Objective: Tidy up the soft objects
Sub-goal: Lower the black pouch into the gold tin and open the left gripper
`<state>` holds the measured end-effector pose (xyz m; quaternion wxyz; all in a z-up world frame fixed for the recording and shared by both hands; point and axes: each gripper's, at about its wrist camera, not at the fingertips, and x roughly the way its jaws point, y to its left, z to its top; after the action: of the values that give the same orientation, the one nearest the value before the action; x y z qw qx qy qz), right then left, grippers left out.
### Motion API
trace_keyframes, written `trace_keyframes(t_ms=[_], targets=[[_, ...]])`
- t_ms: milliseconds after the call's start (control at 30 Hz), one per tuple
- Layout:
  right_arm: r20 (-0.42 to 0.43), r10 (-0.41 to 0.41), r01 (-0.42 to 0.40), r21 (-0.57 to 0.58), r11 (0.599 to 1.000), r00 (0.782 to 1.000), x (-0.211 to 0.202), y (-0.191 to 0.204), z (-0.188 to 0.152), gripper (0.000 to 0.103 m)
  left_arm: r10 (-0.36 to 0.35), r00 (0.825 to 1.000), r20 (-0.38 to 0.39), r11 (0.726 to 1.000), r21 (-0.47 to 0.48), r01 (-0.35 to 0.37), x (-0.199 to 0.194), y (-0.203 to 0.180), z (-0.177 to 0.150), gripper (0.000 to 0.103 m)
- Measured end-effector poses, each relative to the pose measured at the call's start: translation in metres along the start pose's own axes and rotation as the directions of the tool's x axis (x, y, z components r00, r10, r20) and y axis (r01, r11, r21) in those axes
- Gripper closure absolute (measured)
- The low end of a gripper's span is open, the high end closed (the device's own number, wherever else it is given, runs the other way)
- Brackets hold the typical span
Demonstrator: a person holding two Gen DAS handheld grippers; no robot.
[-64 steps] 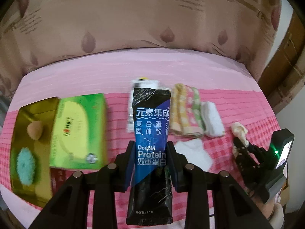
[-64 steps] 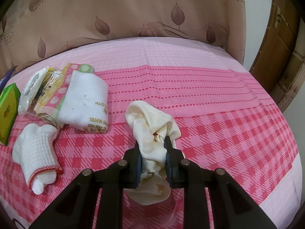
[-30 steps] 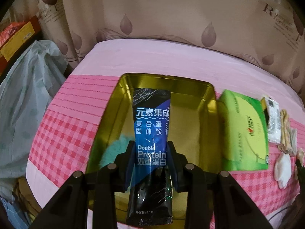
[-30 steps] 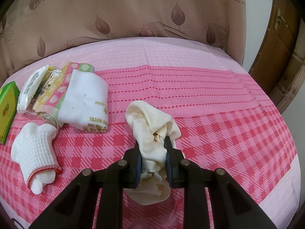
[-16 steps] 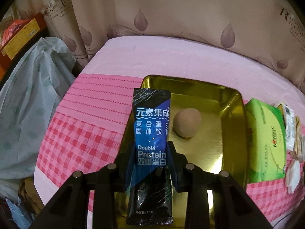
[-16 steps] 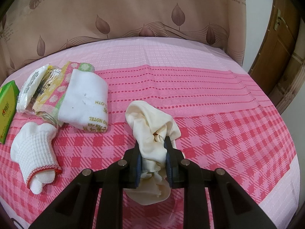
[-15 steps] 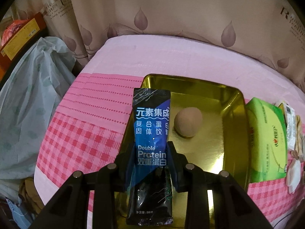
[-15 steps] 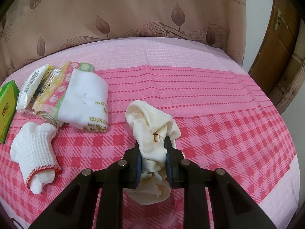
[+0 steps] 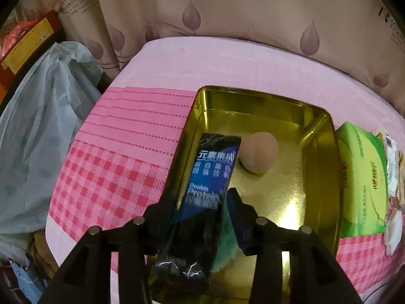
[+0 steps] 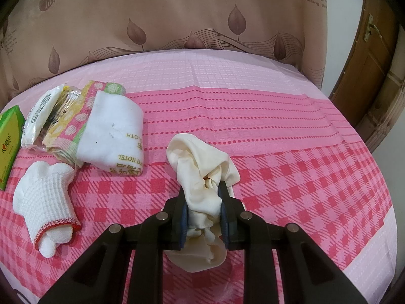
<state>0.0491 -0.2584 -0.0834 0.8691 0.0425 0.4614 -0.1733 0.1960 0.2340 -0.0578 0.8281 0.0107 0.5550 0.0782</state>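
In the left wrist view my left gripper (image 9: 202, 202) hangs over the gold metal tray (image 9: 326, 177) with its jaws spread. The blue-black protein sachet (image 9: 202, 197) lies loose and tilted between them, leaning on the tray's left wall. A beige sponge egg (image 9: 258, 154) and a teal puff (image 9: 225, 243) lie in the tray. In the right wrist view my right gripper (image 10: 202, 202) is shut on a cream cloth (image 10: 200, 162) over the pink checked cloth.
A green tissue pack (image 9: 362, 185) lies right of the tray. A white knit glove (image 10: 45, 197), a white folded towel (image 10: 111, 134), a checked towel (image 10: 73, 126) and a clear packet (image 10: 43, 116) lie at the left. A plastic bag (image 9: 38, 139) hangs off the table's left edge.
My left gripper's jaws have spread and the sachet has slipped, tilting down toward the tray. The right gripper and cream cloth have not moved.
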Motion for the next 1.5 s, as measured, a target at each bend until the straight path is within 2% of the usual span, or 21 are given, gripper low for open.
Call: trace_keyframes(t_ms=[333, 667, 867, 1100, 1267, 1500], targets=[[0.0, -0.002, 0.002, -0.002, 1.0, 1.0, 0.0, 0.0, 0.0, 0.082, -0.003, 0.997, 0.077, 1.0, 0.007, 0.002, -0.035, -0.003, -0.015, 0.058], [0.001, 0.001, -0.001, 0.002, 1.0, 1.0, 0.0, -0.002, 0.0, 0.081, 0.039, 0.987, 0.159, 0.998, 0.042, -0.047, -0.054, -0.01, -0.056, 0.058], [0.006, -0.002, 0.002, 0.0, 1.0, 1.0, -0.001, -0.002, 0.0, 0.084, 0.02, 0.985, 0.174, 0.999, 0.036, -0.027, -0.055, -0.001, -0.079, 0.058], [0.01, -0.009, 0.009, -0.01, 1.0, 1.0, -0.001, -0.001, 0.0, 0.087, -0.008, 0.975, 0.22, 1.0, 0.007, 0.007, -0.062, 0.011, -0.081, 0.058], [0.057, 0.008, -0.008, 0.001, 1.0, 0.998, -0.007, -0.002, -0.001, 0.089, 0.001, 0.975, 0.222, 1.0, -0.026, 0.005, -0.058, 0.017, -0.082, 0.058], [0.08, 0.018, -0.017, -0.007, 1.0, 0.997, -0.019, 0.003, 0.003, 0.09, 0.022, 0.964, 0.266, 0.997, -0.071, -0.003, -0.066, 0.027, -0.082, 0.058]])
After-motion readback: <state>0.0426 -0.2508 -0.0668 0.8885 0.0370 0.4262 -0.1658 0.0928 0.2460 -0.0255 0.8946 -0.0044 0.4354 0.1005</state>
